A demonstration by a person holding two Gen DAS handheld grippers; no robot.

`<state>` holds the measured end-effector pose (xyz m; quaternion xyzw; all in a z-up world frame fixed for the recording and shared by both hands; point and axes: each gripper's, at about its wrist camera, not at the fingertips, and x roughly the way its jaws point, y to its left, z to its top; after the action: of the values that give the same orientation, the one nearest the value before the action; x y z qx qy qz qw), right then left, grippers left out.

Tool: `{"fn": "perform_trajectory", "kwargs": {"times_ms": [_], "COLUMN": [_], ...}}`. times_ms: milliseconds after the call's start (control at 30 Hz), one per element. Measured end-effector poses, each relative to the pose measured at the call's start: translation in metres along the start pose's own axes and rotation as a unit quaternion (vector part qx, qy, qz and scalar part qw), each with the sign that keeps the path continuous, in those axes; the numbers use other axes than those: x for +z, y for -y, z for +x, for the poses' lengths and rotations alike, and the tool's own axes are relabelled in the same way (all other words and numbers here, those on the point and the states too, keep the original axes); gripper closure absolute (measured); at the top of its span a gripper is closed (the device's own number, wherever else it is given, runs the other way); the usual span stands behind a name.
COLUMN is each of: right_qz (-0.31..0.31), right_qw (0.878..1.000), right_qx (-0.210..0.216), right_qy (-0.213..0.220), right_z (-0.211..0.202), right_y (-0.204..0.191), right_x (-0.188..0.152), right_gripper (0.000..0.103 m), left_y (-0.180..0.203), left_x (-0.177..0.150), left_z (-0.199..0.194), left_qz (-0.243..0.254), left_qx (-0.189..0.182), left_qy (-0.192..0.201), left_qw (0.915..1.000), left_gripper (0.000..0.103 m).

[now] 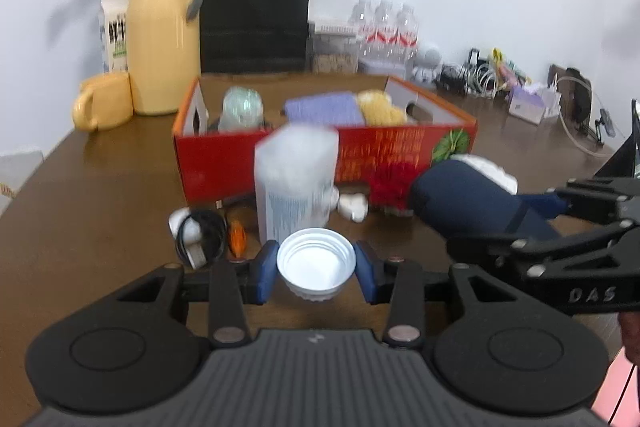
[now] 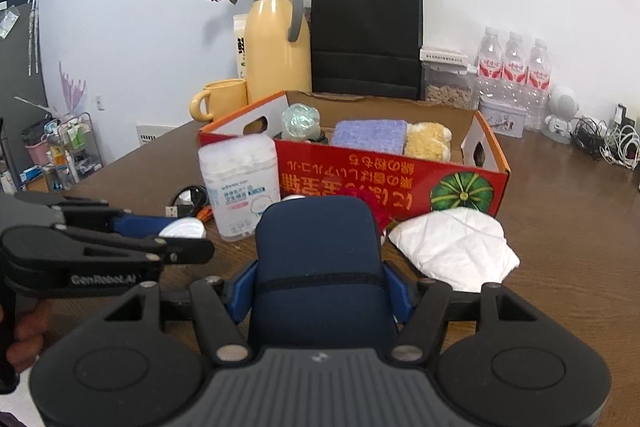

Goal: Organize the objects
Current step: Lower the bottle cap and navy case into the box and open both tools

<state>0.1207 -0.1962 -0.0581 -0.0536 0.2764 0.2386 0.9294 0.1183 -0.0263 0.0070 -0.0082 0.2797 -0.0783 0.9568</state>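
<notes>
the brown table (image 2: 560,247) carries a red cardboard box (image 2: 400,179) with a purple sponge (image 2: 370,135) and a yellow sponge (image 2: 428,143) inside. in front of it stands a cotton swab container (image 2: 240,179). the right gripper (image 2: 320,291) has its jaws closed on a dark blue case (image 2: 320,259), above the table. the left gripper (image 1: 316,269) pinches a small white cap (image 1: 316,263), open side to the camera.

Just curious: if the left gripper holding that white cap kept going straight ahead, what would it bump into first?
Probably the clear cotton-swab box, standing directly ahead of the left gripper and its white cap.
</notes>
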Motion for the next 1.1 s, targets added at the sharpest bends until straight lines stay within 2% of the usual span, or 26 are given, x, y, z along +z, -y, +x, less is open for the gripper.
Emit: {"fn": "perform_trajectory", "kwargs": {"times_ms": [333, 600, 833, 1100], "right_qz": [-0.021, -0.029, -0.032, -0.028], "right_qw": [0.999, 0.996, 0.994, 0.996], "right_qx": [-0.001, -0.014, -0.026, -0.037], "right_qy": [0.038, 0.083, 0.097, 0.078], "right_z": [0.000, 0.014, 0.046, 0.105], "right_y": [-0.005, 0.001, 0.015, 0.035], "right_x": [0.034, 0.082, 0.119, 0.147], "right_gripper": [0.039, 0.039, 0.039, 0.039], "left_y": [-0.007, -0.015, -0.030, -0.048], "left_x": [0.049, 0.096, 0.127, 0.146], "left_z": [-0.010, 0.007, 0.041, 0.095], "left_qz": [-0.004, -0.011, -0.031, -0.059], "left_qx": [-0.004, -0.002, 0.001, 0.005], "left_qy": [0.057, 0.093, 0.100, 0.080], "left_qw": [0.9983, 0.9956, 0.9945, 0.9950], "left_gripper": [0.062, 0.062, 0.062, 0.062]}}
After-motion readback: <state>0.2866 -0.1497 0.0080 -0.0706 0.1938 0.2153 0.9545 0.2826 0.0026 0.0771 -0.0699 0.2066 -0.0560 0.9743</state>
